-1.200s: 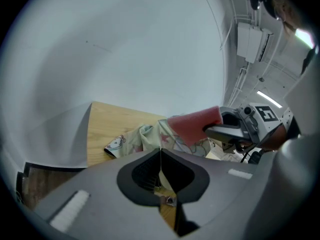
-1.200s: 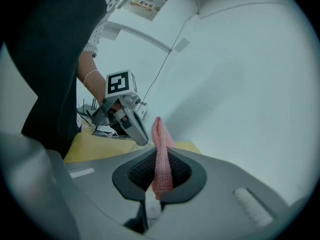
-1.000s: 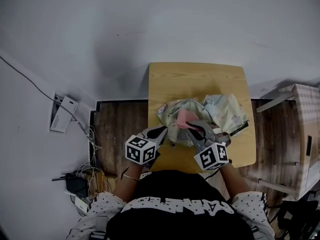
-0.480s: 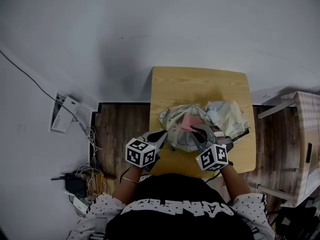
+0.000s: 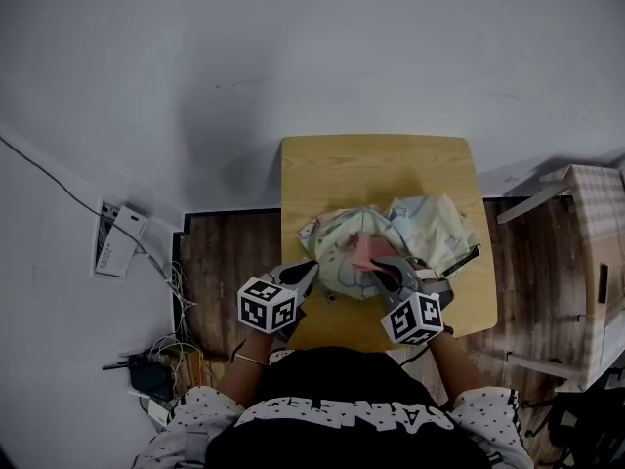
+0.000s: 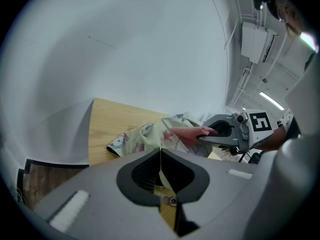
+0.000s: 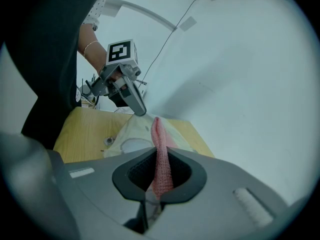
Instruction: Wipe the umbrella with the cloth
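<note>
On umbrella (image 5: 430,225), pink cloth (image 5: 365,252); shirt lettering (image 5: 342,416) illegible

Left gripper (image 6: 160,149) was pinched shut on the near edge of the umbrella (image 6: 134,137). Right gripper (image 6: 206,132) held the pink cloth (image 6: 184,135) on top of it.

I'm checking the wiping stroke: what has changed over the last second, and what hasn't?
The right gripper, its jaws shut on the pink knitted cloth, sank slightly toward the person over the pale printed fabric umbrella. The left gripper stayed put, shut on the umbrella's edge. The umbrella kept its place on the wooden table.
</note>
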`<action>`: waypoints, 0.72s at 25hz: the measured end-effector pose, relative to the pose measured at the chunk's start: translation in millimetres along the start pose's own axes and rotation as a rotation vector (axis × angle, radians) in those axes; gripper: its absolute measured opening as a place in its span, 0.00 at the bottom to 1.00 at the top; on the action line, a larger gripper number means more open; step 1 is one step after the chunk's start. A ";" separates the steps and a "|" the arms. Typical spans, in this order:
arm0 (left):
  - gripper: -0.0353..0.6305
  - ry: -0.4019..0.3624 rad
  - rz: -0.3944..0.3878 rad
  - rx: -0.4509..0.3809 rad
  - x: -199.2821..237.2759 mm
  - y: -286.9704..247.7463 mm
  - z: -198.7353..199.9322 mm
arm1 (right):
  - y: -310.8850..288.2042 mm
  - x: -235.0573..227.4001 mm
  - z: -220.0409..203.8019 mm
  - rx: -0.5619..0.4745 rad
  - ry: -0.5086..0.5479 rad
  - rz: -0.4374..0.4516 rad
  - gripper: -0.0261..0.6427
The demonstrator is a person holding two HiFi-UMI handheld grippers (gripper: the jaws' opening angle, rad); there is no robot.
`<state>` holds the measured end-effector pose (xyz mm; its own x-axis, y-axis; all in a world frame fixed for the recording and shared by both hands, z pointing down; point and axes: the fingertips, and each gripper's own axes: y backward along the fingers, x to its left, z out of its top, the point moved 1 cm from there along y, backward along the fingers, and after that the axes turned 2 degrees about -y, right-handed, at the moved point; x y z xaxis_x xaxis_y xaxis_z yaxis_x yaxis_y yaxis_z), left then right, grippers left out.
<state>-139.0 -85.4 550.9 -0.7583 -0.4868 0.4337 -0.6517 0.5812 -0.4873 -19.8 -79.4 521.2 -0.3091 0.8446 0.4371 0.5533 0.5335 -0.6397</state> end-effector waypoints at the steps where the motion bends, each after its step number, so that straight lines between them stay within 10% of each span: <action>1: 0.06 -0.002 -0.003 0.001 -0.9 -0.6 -0.3 | 1.6 1.3 -2.3 0.004 -0.007 -0.002 0.09; 18: 0.07 -0.069 -0.025 -0.028 -21.6 -8.3 8.6 | 28.7 28.1 -35.3 0.046 -0.087 0.012 0.09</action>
<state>-117.4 -85.4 539.1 -0.7413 -0.5446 0.3922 -0.6709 0.5856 -0.4550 14.7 -41.9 537.5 -0.3699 0.8508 0.3733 0.5222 0.5227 -0.6738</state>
